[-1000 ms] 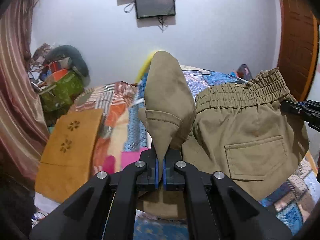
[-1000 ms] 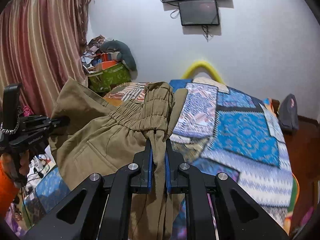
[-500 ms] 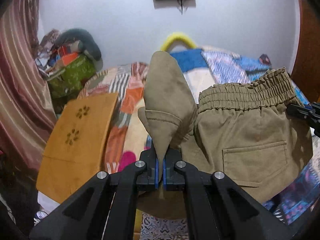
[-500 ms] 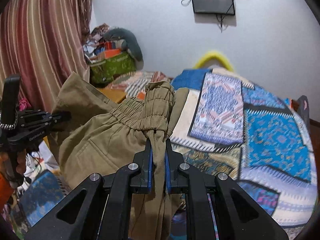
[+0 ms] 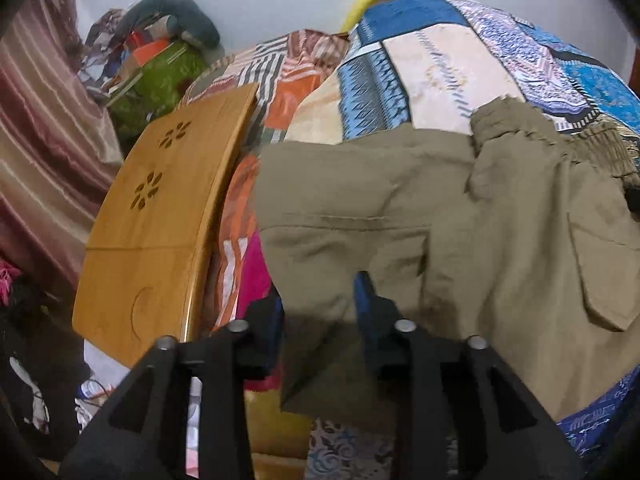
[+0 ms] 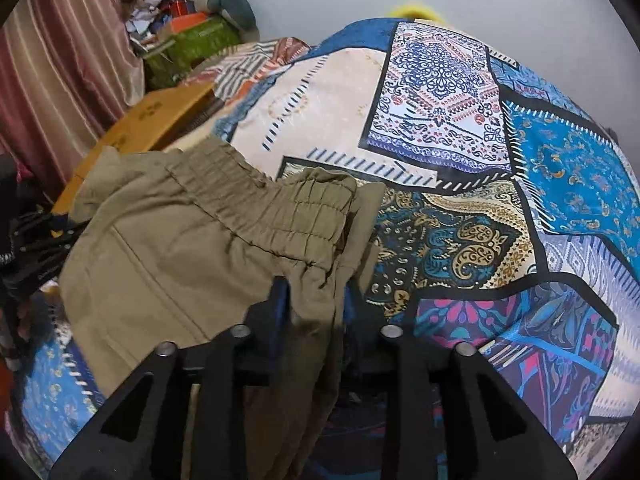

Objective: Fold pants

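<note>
The khaki pants lie spread on the patchwork bedspread, elastic waistband toward the far side. In the left wrist view my left gripper stands open, its jaws wide apart, with a fold of pant fabric lying loose between them. In the right wrist view my right gripper is also open, and the waistband end of the pants drapes between its jaws. The left gripper shows as a dark shape at the left edge of the right wrist view.
A wooden lap table with flower cut-outs leans beside the bed's left side. A heap of clothes and a green bag sit by the striped curtain. The bedspread stretches right and far.
Both grippers were shut on the pants held up in the air. They came down over the bed and opened, and the pants now rest on the bedspread.
</note>
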Available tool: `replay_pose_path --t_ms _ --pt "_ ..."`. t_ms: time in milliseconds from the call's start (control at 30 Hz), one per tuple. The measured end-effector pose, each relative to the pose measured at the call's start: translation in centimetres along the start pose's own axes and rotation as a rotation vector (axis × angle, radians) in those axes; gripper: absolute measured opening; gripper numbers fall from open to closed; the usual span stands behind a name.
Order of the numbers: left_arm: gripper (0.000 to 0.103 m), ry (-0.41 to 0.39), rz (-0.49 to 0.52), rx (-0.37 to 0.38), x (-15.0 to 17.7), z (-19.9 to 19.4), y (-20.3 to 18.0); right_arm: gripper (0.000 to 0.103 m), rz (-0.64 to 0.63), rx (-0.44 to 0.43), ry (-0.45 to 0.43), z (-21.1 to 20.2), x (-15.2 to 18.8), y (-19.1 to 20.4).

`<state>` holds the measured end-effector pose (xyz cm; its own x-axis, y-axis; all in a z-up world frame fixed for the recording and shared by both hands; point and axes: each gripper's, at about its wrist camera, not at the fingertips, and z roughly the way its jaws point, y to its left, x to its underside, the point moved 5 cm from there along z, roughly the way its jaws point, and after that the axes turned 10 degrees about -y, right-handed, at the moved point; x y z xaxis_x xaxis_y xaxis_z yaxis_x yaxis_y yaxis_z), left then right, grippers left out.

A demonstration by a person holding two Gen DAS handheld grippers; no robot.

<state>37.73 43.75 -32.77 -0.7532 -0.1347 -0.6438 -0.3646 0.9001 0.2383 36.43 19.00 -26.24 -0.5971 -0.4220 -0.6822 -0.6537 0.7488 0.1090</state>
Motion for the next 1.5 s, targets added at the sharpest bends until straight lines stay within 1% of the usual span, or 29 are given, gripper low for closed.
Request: replay_pose_path --t_ms 33,67,167,267,333,367,433,533,667,700,733,767,833,867,933,967,1067,1100,1167,1267,1333,1367,1433,1467,1500 --pt "0.045 0.009 -0.009 -0.001 0.3 0.0 0.3 0.049 -0.015 0.034 -0.001 -0.3 0.1 -0.1" --pt "0.046 0.022 -0.016 -0.001 0.4 0.0 0.7 0.058 -0.025 0.057 -0.008 -0.7 0.2 -0.3" --pt "0.047 0.038 -0.039 0.009 0.9 -0.7 1.6 0.059 -0.023 0.061 -0.024 -1.7 -0.1 -0.9" --pt "0.047 0.033 -0.022 -0.019 1.5 -2.0 2.6 0.059 0.004 0.045 -0.047 -3.8 -0.4 -1.4" --pt "0.047 0.037 -0.015 -0.044 2.0 -2.9 3.3 0.059 0.026 0.012 -0.074 -5.1 -0.7 -1.5" --pt "0.047 0.042 -0.026 -0.058 2.3 -3.6 3.9 0.059 0.032 0.003 -0.091 -6.0 -0.9 -1.4" --pt "0.047 0.028 -0.049 -0.062 2.3 -5.2 4.4 0.059 0.022 -0.006 -0.126 -7.9 -1.5 -0.9" --pt "0.047 -0.058 -0.082 -0.042 1.6 -10.0 4.6 0.059 -0.005 0.01 -0.178 -10.4 -2.2 -0.5" --pt "0.047 -0.181 -0.108 0.001 0.1 -16.5 3.7 0.059 -0.032 0.014 -0.256 -14.8 -3.4 0.5" --pt "0.047 -0.226 -0.11 0.01 -0.4 -18.9 3.2 0.059 -0.033 0.005 -0.286 -16.5 -3.7 0.9" --pt "0.047 -0.251 -0.109 0.017 -0.9 -20.2 3.0 0.059 -0.031 -0.006 -0.313 -17.8 -4.0 1.3" --pt "0.047 -0.3 -0.108 0.035 -1.4 -22.9 2.5 0.059 -0.026 -0.016 -0.348 -19.8 -4.3 1.7" --pt "0.047 -0.365 -0.11 0.057 -2.0 -26.4 1.8 0.059 -0.02 -0.032 -0.412 -23.2 -4.7 2.6" --pt "0.047 -0.413 -0.114 0.077 -2.3 -29.2 1.3 0.059 -0.018 -0.039 -0.443 -25.0 -4.8 3.0" --pt "0.047 -0.472 -0.123 0.105 -2.5 -32.7 0.8 0.059 -0.015 -0.057 -0.508 -28.6 -4.7 4.0" --pt "0.047 -0.513 -0.134 0.134 -2.5 -35.4 0.5 0.059 -0.017 -0.067 -0.539 -30.4 -4.6 4.6" --pt "0.048 -0.59 -0.154 0.196 -2.0 -40.8 -0.3 0.059 -0.031 -0.085 -0.626 -34.8 -4.1 6.3" --pt "0.048 -0.62 -0.153 0.207 -1.7 -42.7 -0.5 0.059 -0.04 -0.094 -0.656 -36.5 -3.7 7.0" --pt "0.05 -0.689 -0.144 0.217 -0.9 -46.4 -0.9 0.059 -0.058 -0.108 -0.712 -39.6 -2.7 8.6" --pt "0.058 -0.764 -0.132 0.22 0.5 -50.8 -1.4 0.059 -0.077 -0.132 -0.778 -42.8 -1.1 10.6" --pt "0.065 -0.813 -0.127 0.224 1.7 -53.6 -1.8 0.059 -0.08 -0.145 -0.811 -44.1 0.0 11.8" --pt "0.066 -0.829 -0.131 0.221 2.4 -54.6 -1.9 0.059 -0.079 -0.148 -0.823 -44.5 0.6 12.2" --pt "0.071 -0.851 -0.145 0.218 3.5 -56.1 -2.0 0.059 -0.073 -0.156 -0.841 -45.2 1.5 12.7" --pt "0.072 -0.857 -0.154 0.228 4.1 -56.7 -2.1 0.06 -0.072 -0.161 -0.847 -45.5 2.2 13.2" --pt "0.075 -0.86 -0.162 0.238 4.6 -57.1 -2.2 0.062 -0.068 -0.159 -0.852 -45.4 2.4 13.2"
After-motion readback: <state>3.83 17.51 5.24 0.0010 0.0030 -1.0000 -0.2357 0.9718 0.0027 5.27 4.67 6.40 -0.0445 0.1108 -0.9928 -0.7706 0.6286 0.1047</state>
